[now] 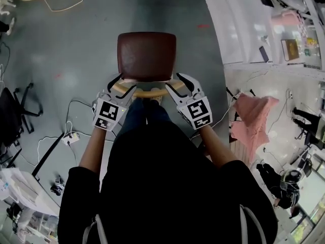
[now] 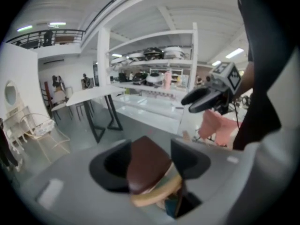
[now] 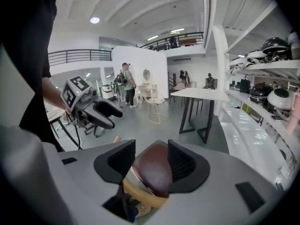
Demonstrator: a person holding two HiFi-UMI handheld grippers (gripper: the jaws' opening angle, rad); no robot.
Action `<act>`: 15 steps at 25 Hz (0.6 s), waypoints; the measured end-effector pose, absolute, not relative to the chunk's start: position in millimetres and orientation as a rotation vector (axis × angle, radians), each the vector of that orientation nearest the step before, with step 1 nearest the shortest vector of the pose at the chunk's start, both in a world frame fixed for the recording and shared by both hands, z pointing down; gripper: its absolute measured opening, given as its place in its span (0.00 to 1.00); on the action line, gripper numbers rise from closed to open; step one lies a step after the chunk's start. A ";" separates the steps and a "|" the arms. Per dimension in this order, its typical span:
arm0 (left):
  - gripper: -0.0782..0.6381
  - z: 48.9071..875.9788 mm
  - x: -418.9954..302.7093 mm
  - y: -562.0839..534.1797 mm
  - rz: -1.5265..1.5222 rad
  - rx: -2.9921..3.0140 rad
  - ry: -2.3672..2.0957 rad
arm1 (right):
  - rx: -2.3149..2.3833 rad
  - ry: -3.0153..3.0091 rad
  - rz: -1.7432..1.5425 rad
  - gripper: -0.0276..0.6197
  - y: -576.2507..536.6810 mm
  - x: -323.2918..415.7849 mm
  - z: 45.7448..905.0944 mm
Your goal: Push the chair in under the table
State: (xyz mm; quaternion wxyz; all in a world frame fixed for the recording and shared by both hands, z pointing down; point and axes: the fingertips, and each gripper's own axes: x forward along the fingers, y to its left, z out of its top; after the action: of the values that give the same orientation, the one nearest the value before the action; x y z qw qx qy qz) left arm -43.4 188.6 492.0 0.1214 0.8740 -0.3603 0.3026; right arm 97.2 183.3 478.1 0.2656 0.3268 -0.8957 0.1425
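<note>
Well, the chair [image 1: 147, 55] is not under anything yet. It stands on the open grey floor [image 1: 76, 44] right in front of my legs, its brown padded seat facing away from me and its curved wooden backrest [image 1: 151, 92] nearest to me. The table [image 3: 206, 94], white-topped on black trestle legs, is well apart from it, further ahead across the floor; in the head view only the feet of those legs show at the top edge.

My left gripper [image 1: 124, 85] is at the left end of the backrest and my right gripper [image 1: 176, 85] is at the right end. Both have their jaws spread. Each gripper view shows the wooden rail and the seat in the gap between the jaws, with clear space at the pads, so I read neither as clamped on the wood. Whether a jaw already brushes the rail I cannot tell.

As I judge it, the push itself is still all to do. I have the chair lined up and both tools at the backrest. What is left is to take hold of, or bear against, the rail at both ends and walk the chair straight ahead until the seat goes under the tabletop. A pink cloth [image 1: 251, 118] hangs off to my right, clear of that path.
</note>
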 end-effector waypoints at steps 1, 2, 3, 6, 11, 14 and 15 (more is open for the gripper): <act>0.49 500.0 -44.8 191.7 0.920 2.546 -1.023 | 0.849 -2.406 0.386 0.33 186.8 96.7 485.3; 0.50 507.8 -46.1 195.8 0.964 2.541 -0.988 | 0.816 -2.393 0.387 0.34 190.7 95.9 492.1; 0.50 515.2 -46.8 200.6 1.012 2.543 -0.949 | 0.785 -2.381 0.385 0.34 194.9 95.1 498.3; 0.52 537.8 -48.1 214.5 1.192 2.595 -0.826 | 0.690 -2.350 0.359 0.34 207.2 91.7 517.0; 0.54 573.4 -49.2 238.3 1.404 2.624 -0.635 | 0.525 -2.257 0.287 0.36 229.9 91.3 554.3; 0.54 593.1 -46.2 249.0 1.485 2.617 -0.543 | 0.439 -2.205 0.242 0.37 241.4 94.7 575.3; 0.54 599.7 -45.6 252.8 1.520 2.618 -0.508 | 0.408 -2.187 0.223 0.37 245.5 94.9 582.3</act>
State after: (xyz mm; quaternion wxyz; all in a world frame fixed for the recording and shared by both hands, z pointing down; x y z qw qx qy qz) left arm -45.6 252.8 599.7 0.0360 0.8524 -0.1655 0.4948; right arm 94.9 245.5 582.3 0.4377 0.1640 -0.8795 0.0896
